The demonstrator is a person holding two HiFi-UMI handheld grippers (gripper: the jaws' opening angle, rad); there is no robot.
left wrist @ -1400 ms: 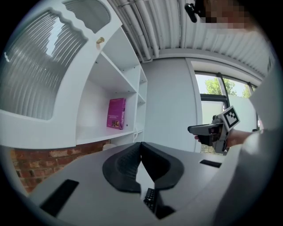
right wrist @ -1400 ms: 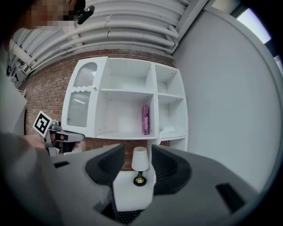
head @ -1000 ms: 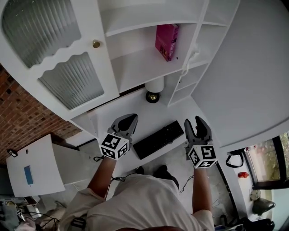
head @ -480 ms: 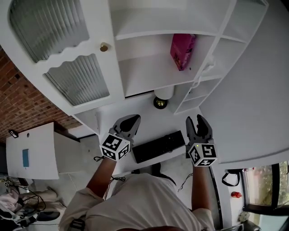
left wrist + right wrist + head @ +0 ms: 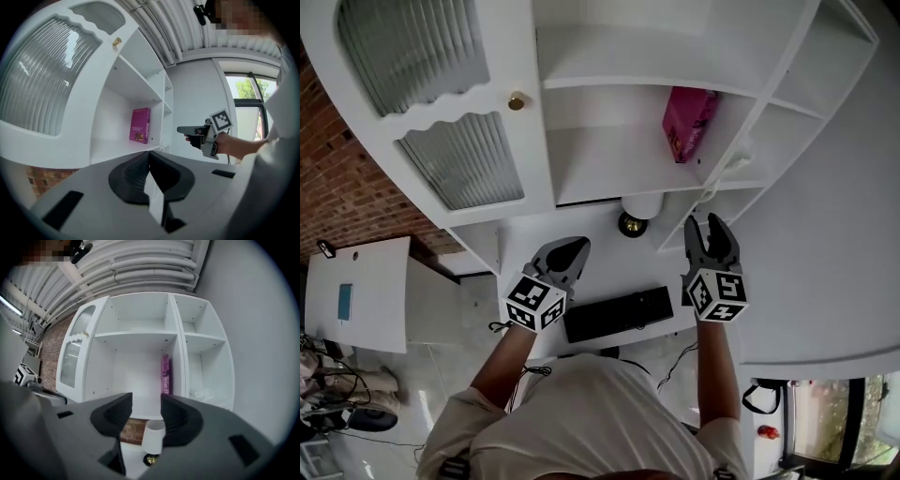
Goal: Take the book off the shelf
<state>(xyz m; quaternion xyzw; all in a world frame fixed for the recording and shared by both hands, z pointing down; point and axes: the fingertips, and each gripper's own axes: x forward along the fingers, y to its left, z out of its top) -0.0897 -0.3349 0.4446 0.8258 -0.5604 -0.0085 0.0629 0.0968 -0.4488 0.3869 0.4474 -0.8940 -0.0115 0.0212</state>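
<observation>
Far beyond our right gripper [image 5: 705, 227], on the smooth white shelf [image 5: 609, 159], we see the slim pink rectangular book [image 5: 689, 122] standing upright against the right-hand divider, well apart from the spread, empty jaws. Our left gripper [image 5: 572, 246] is clenched on nothing. Ribbed glass fills the wavy-edged white cabinet door [image 5: 441, 103] at left.

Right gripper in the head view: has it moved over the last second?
Yes. The right gripper has advanced toward the shelf unit: from beside the keyboard's end to level with the lamp's base, jaws open and empty.
</observation>
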